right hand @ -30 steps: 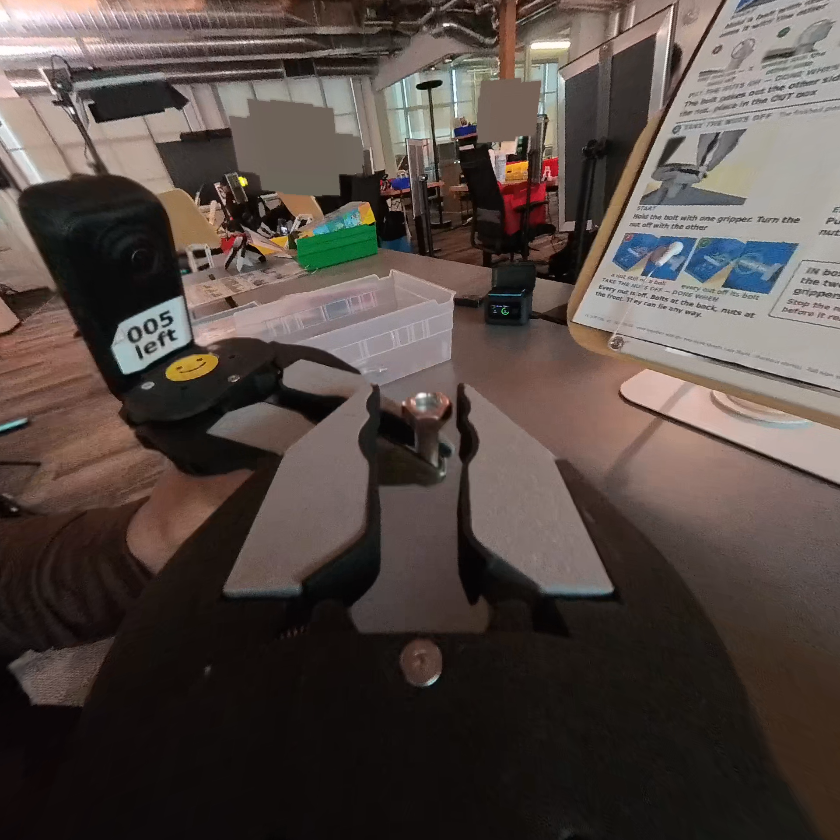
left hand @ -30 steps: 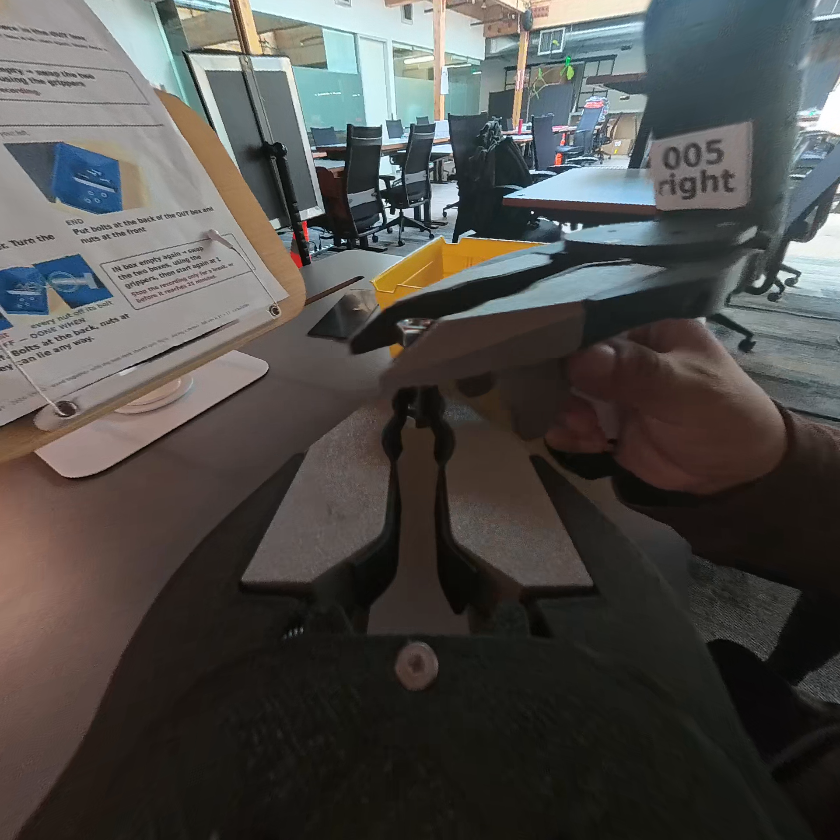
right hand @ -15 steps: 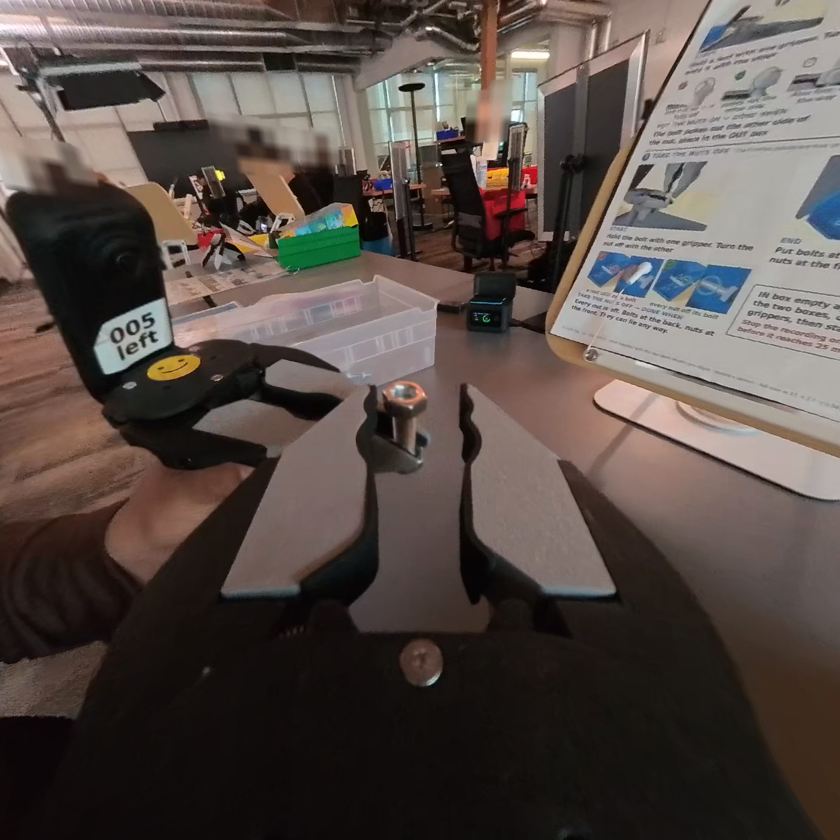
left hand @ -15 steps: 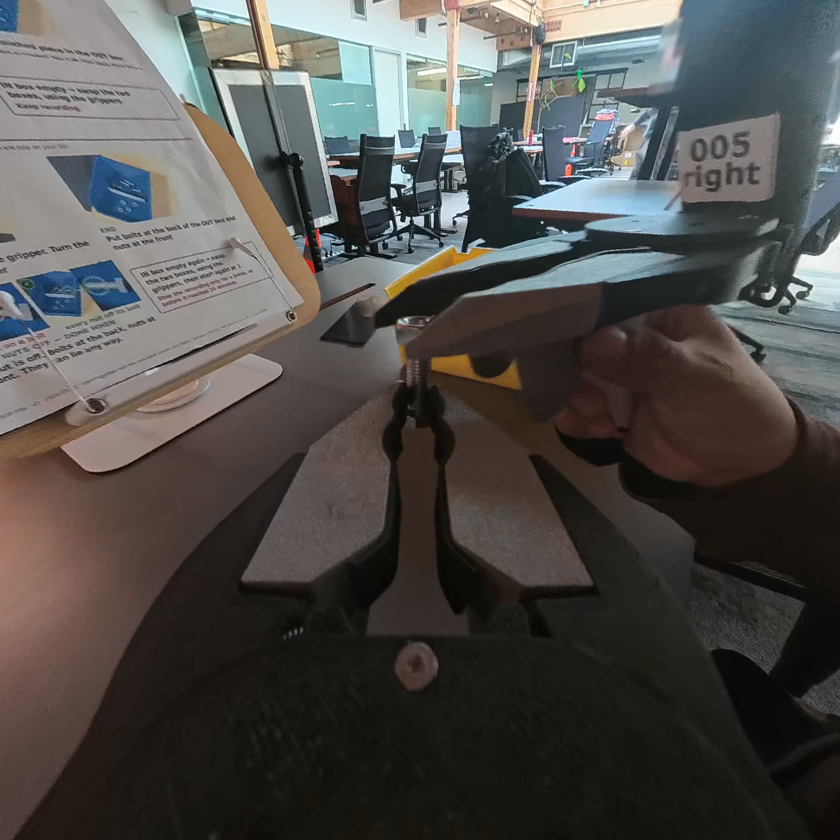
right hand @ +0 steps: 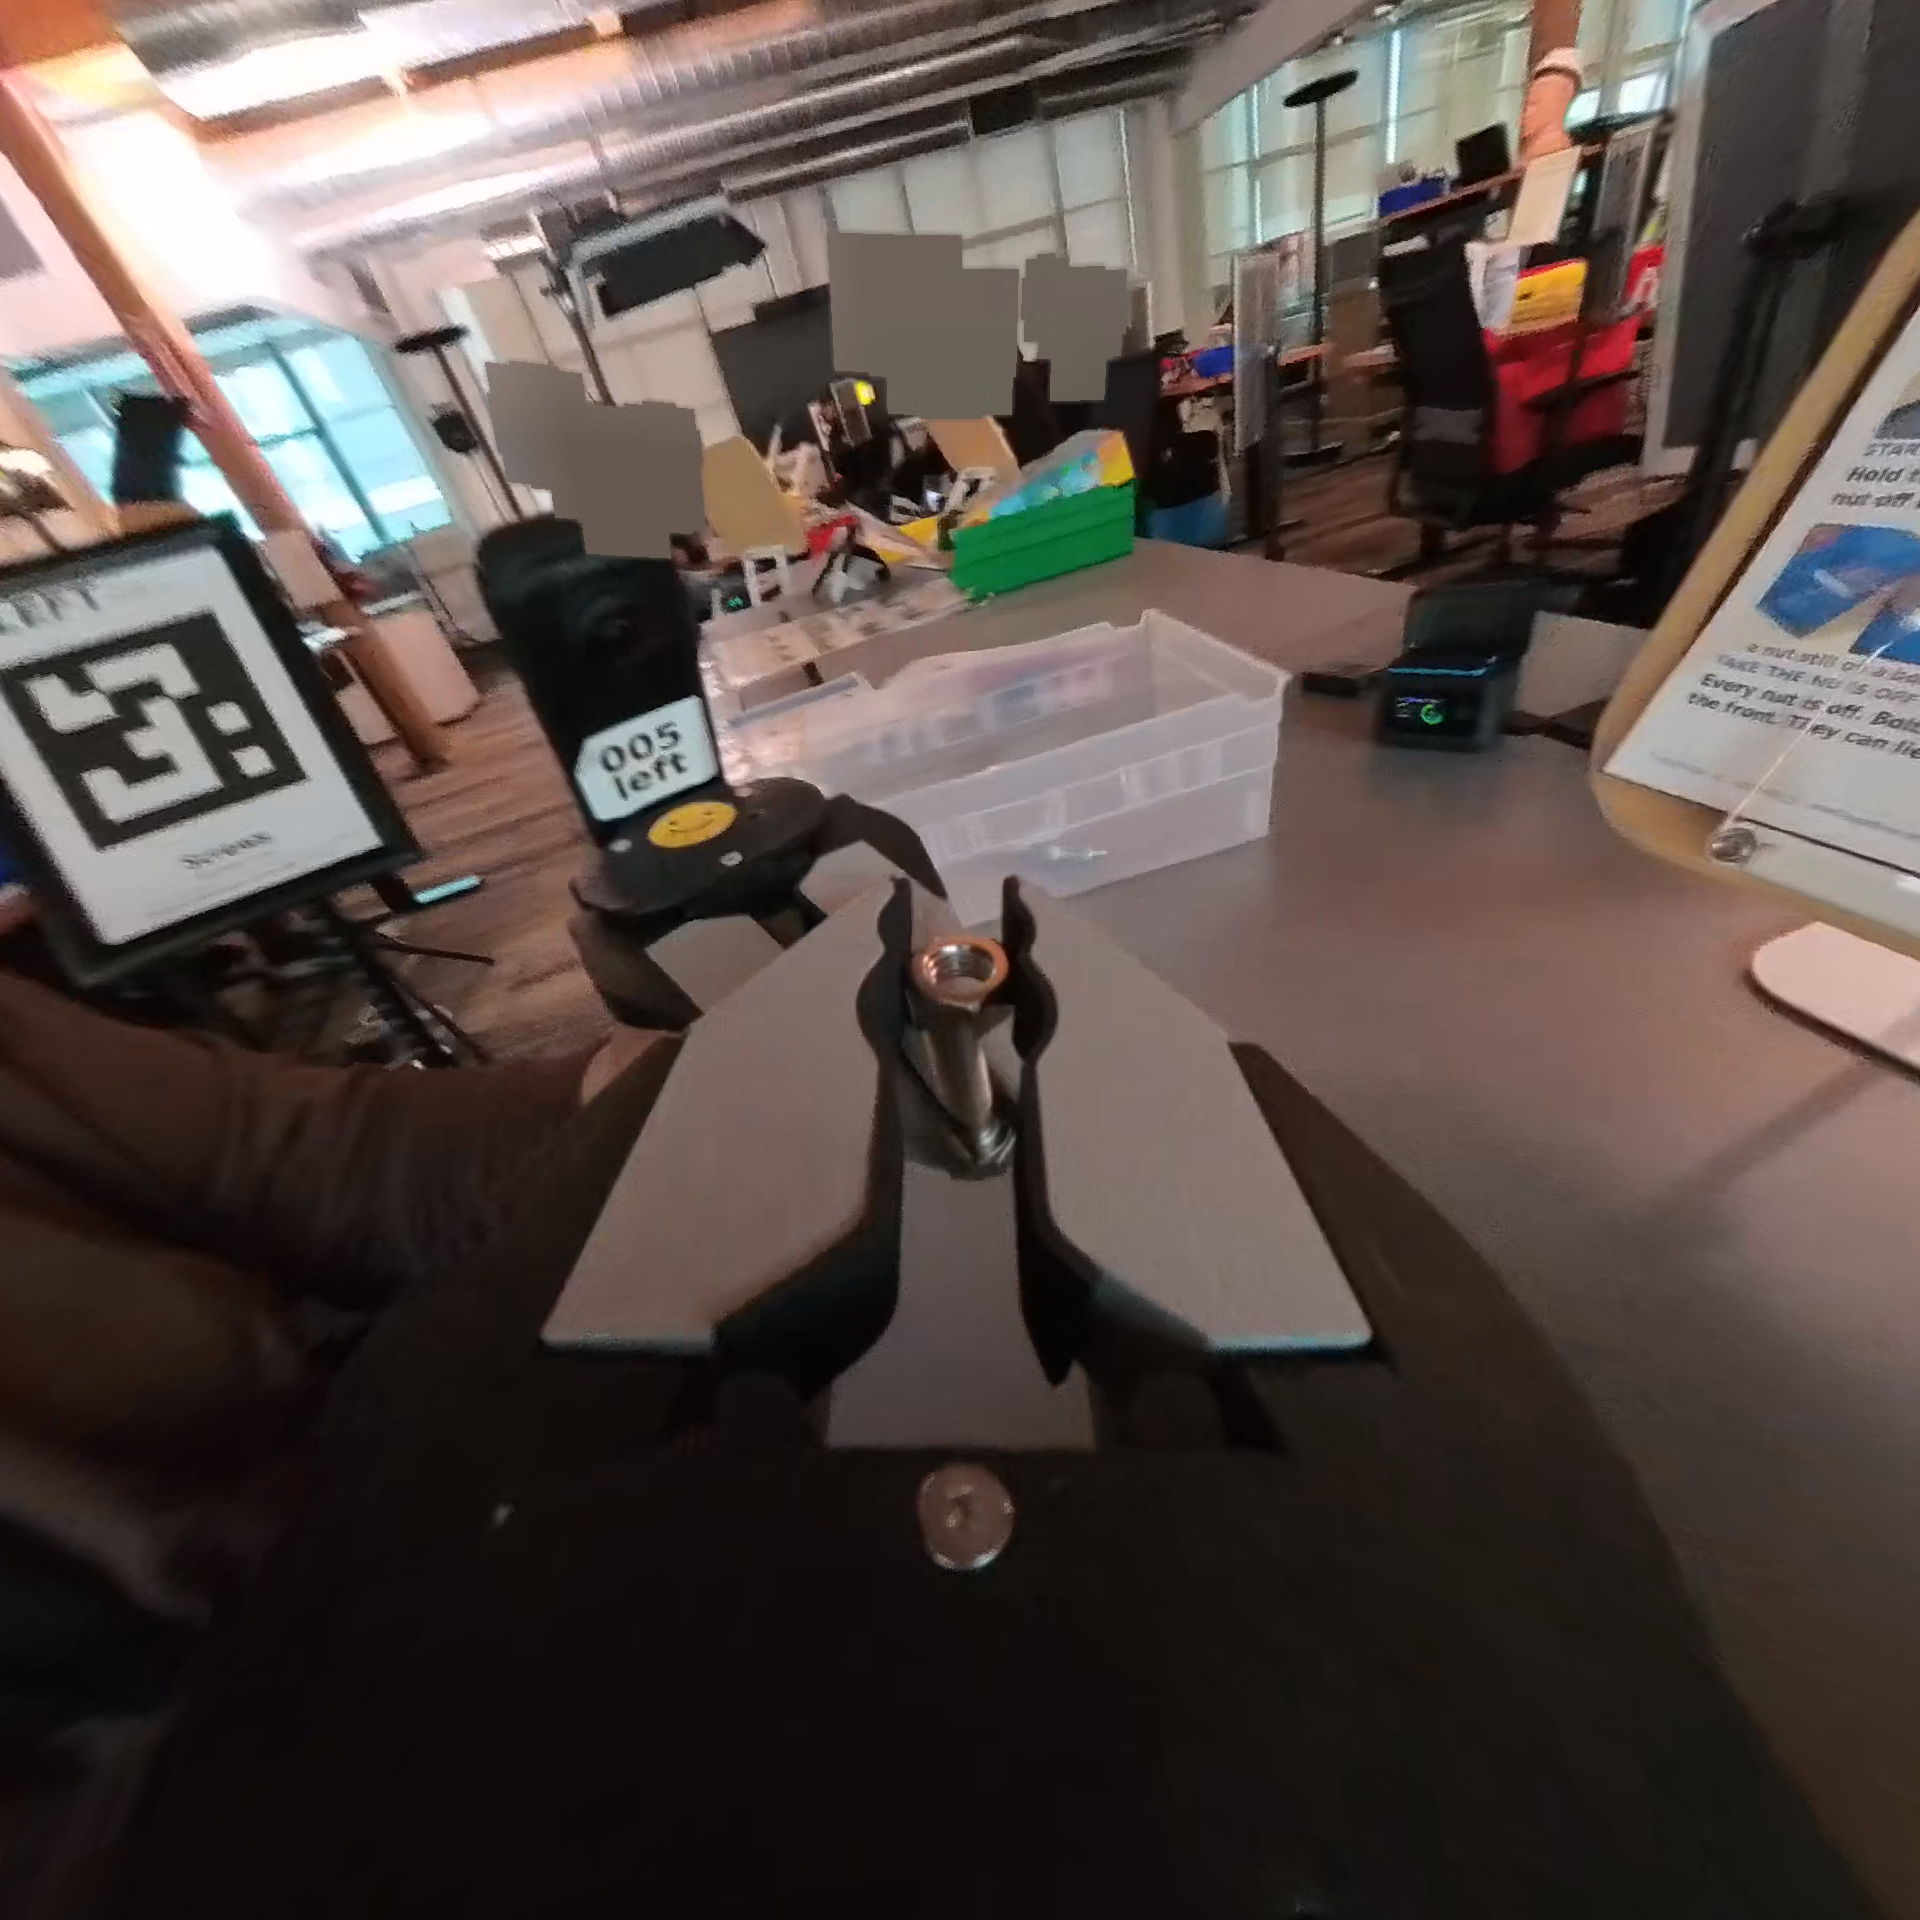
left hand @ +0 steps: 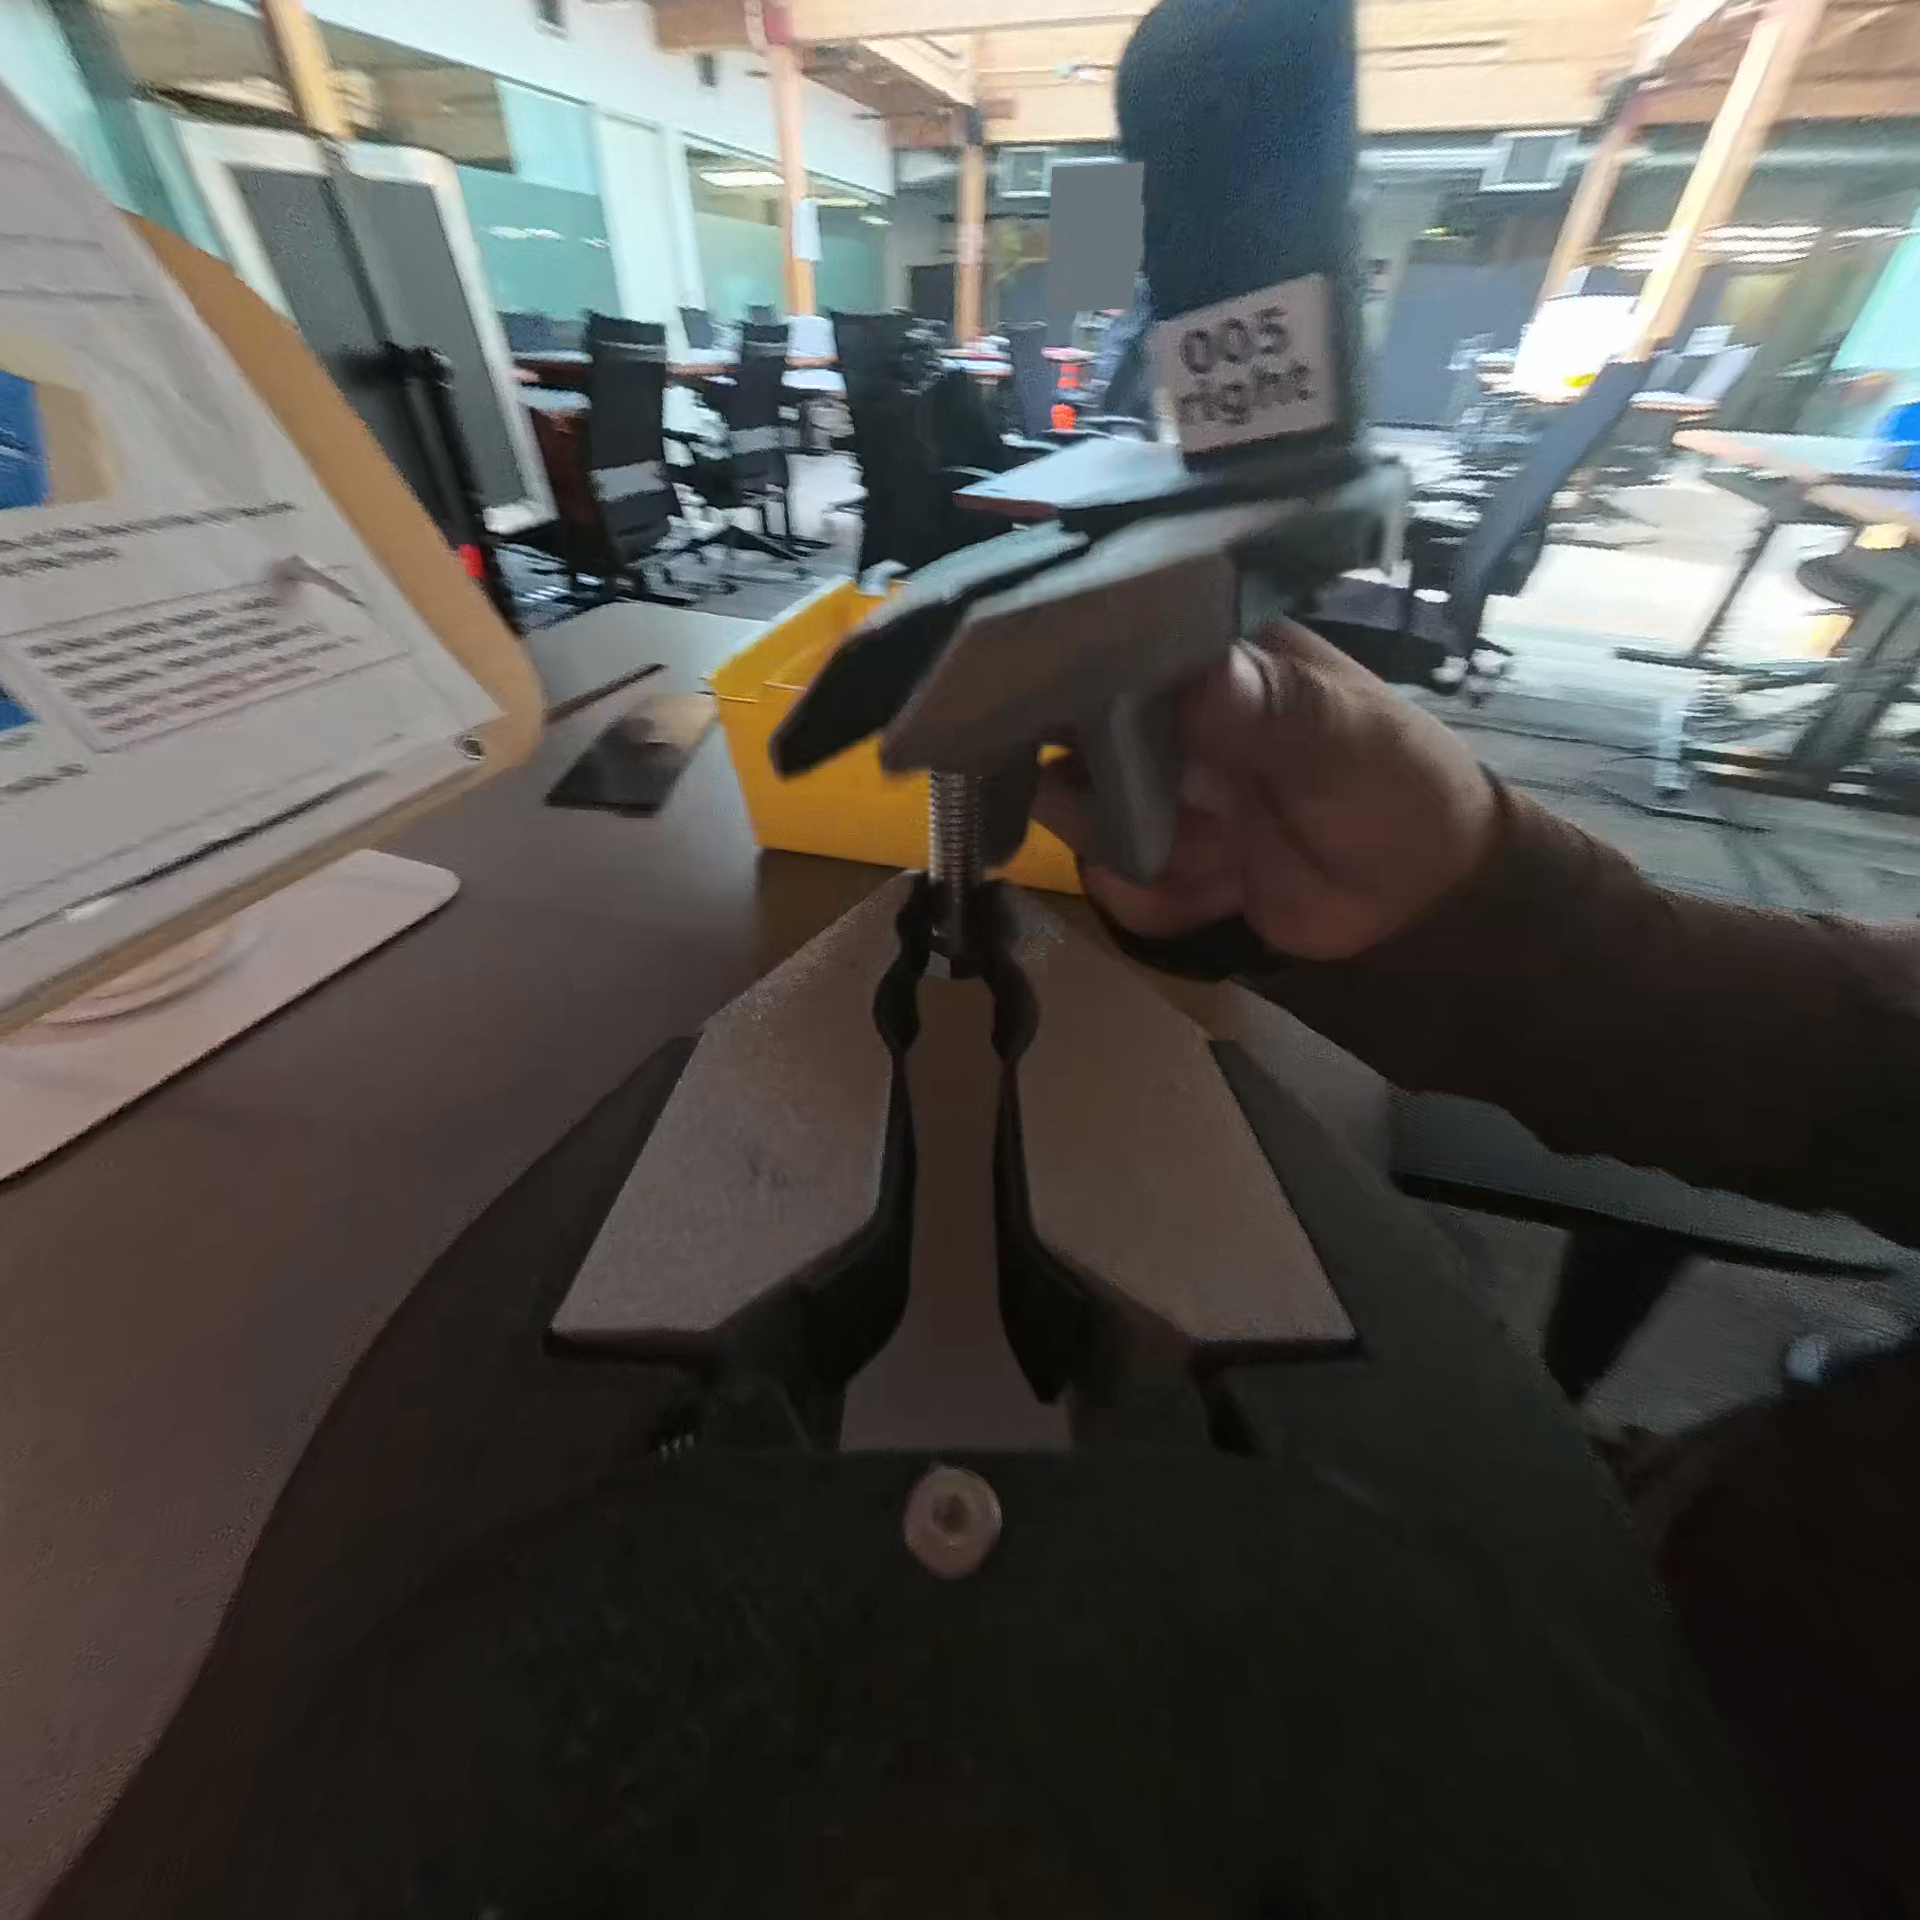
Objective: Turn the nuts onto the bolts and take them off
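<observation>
bolt [left hand: 954, 831] head hidden by left tool [left hand: 954, 940] | instruction sheet [left hand: 156, 582] cropped, blurred

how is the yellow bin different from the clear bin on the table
The yellow bin is solid coloured, so its inside is hidden; the clear bin is see-through and shows a small metal part at its bottom. The yellow bin shows in the left wrist view, behind the right gripper; the clear bin sits in the right wrist view. Both are open-topped on the table.

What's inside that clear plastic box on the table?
The clear plastic box looks nearly empty: one small metal piece, likely a bolt, lies at its near wall. The far side is too blurred to tell.
</observation>
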Demonstrator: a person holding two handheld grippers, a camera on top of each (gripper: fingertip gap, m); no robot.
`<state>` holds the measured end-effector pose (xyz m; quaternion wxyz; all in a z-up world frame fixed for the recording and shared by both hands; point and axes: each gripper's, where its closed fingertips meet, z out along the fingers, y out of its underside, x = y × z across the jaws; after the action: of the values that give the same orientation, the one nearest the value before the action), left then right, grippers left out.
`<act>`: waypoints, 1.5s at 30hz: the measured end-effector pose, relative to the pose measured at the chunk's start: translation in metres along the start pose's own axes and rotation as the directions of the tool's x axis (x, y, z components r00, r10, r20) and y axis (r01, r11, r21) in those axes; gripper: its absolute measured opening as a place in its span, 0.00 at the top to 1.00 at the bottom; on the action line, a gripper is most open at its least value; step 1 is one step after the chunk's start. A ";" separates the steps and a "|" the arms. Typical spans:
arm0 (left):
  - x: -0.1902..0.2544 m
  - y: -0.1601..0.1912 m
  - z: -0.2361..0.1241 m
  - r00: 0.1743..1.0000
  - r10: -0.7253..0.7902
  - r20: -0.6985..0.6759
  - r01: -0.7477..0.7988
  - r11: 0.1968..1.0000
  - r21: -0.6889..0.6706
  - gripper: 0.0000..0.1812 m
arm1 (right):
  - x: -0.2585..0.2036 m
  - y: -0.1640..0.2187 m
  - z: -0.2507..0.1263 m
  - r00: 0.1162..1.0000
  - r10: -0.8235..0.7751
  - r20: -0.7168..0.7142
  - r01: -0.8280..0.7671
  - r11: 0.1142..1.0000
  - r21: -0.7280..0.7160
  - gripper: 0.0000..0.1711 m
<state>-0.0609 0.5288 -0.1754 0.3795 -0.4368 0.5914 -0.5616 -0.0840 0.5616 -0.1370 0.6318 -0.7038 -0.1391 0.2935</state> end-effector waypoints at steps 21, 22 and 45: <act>0.058 -0.007 0.186 0.948 0.030 -0.315 -0.120 0.955 -0.272 0.96 | 0.162 0.108 -0.316 0.613 -0.159 -0.774 -0.322 0.844 -0.428 0.84; 0.059 -0.007 0.199 0.946 0.046 -0.321 -0.143 0.948 -0.285 0.96 | 0.150 0.083 -0.310 0.640 -0.141 -0.755 -0.244 0.894 -0.374 0.82; 0.004 0.001 0.030 0.992 -0.063 0.106 0.082 0.979 -0.188 0.89 | 0.284 0.100 -0.281 0.593 -0.249 -0.766 -0.548 0.573 -0.610 0.96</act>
<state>-0.0345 0.5147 -0.1786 0.3439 -0.5200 0.6070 -0.4928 0.2883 0.4792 -0.2931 0.2010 -0.9699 0.1071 -0.0859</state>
